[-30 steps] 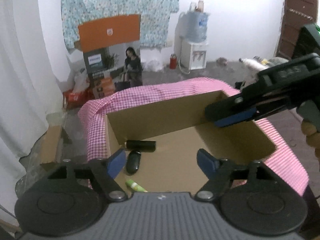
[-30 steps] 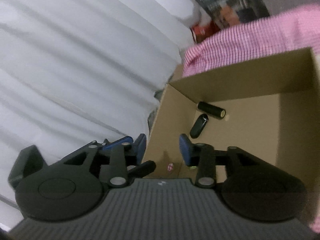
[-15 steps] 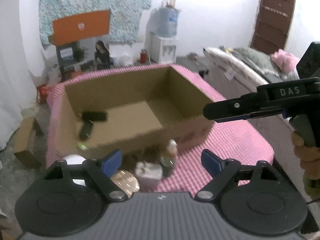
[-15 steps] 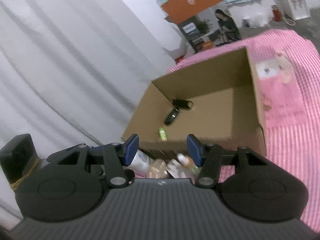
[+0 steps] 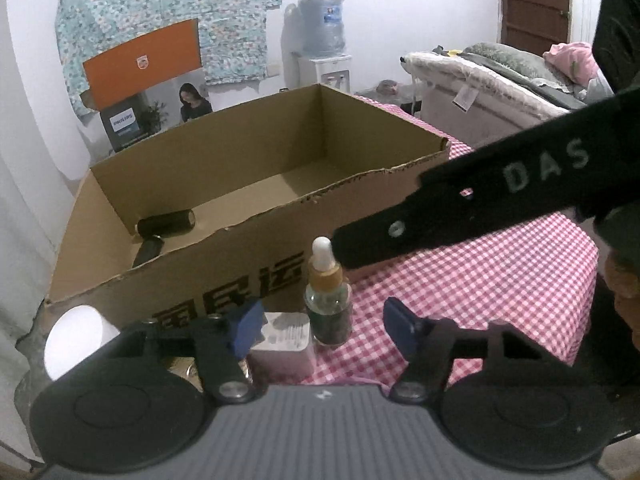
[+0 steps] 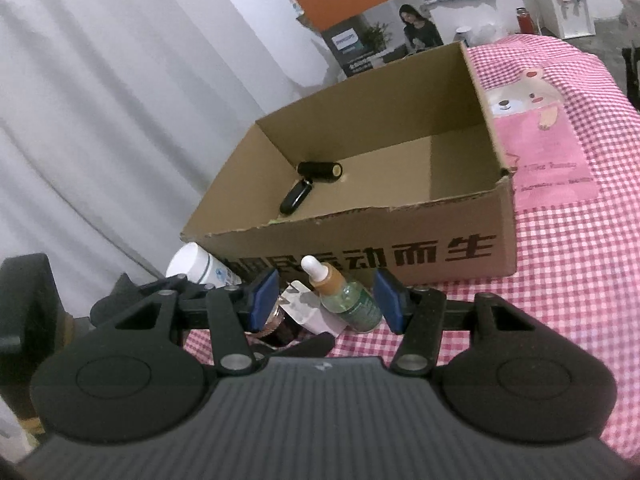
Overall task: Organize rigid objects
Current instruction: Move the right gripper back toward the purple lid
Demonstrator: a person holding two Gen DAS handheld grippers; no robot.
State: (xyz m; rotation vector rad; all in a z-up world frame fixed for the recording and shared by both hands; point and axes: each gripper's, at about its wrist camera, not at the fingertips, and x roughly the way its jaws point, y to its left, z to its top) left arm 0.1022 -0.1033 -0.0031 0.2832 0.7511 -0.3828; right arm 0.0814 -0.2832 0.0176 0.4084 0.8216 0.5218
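two black bits sit in the box's (image 6: 360, 236) left corner, while dropper bottle (image 5: 327, 300), white jar (image 6: 200, 266) wait outside its front wall, left gripper (image 5: 322, 320) closing empty, right gripper (image 6: 326, 300) spread around the bottle.

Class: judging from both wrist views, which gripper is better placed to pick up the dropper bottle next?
Right, probably. The right gripper already brackets the dropper bottle. The closing left gripper has it off-centre, beside a white box.

You have before you a matt corrugated cardboard box (image 5: 240, 276), a glossy glass dropper bottle (image 5: 328, 304), and a woven pink-checked cloth (image 5: 480, 280).
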